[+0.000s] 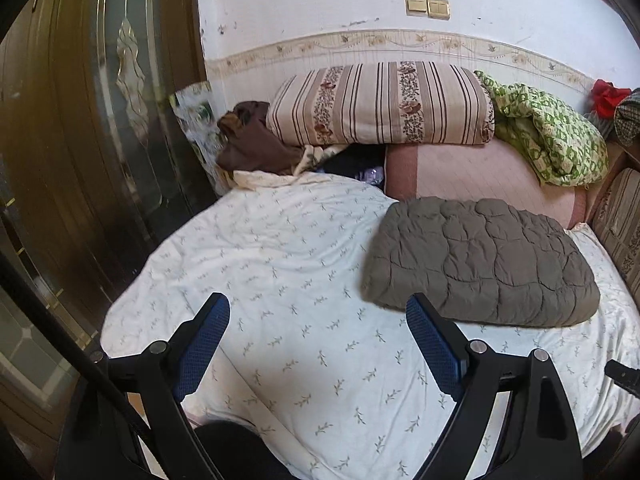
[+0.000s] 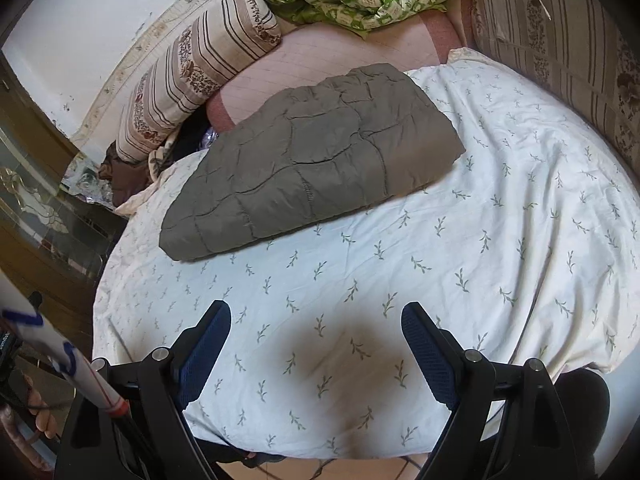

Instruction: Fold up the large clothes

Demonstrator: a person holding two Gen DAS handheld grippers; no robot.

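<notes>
Garment: a grey quilted garment (image 1: 480, 260) lay folded into a flat bundle on the white leaf-print sheet (image 1: 304, 264), towards the far side of the bed, near a pink blanket (image 1: 472, 172).
Left gripper (image 1: 318, 308): its blue-padded fingers stood wide apart over bare sheet, holding nothing; the right finger's tip sat just before the garment's near edge in this view.
Right gripper (image 2: 316, 314): fingers likewise spread and empty, well short of the garment (image 2: 312, 160).
Left view only: a dark wooden door (image 1: 80, 140), wall switches (image 1: 427, 7), a brown cloth (image 1: 252, 136) and something red (image 1: 606, 96) at the right.
Right view only: a striped cushion (image 2: 560, 40) along the bed's right side and a shadow on the sheet (image 2: 500, 220).
Shared: striped pillow (image 1: 380, 104), green patterned quilt (image 1: 552, 136), white wall with a border strip.
</notes>
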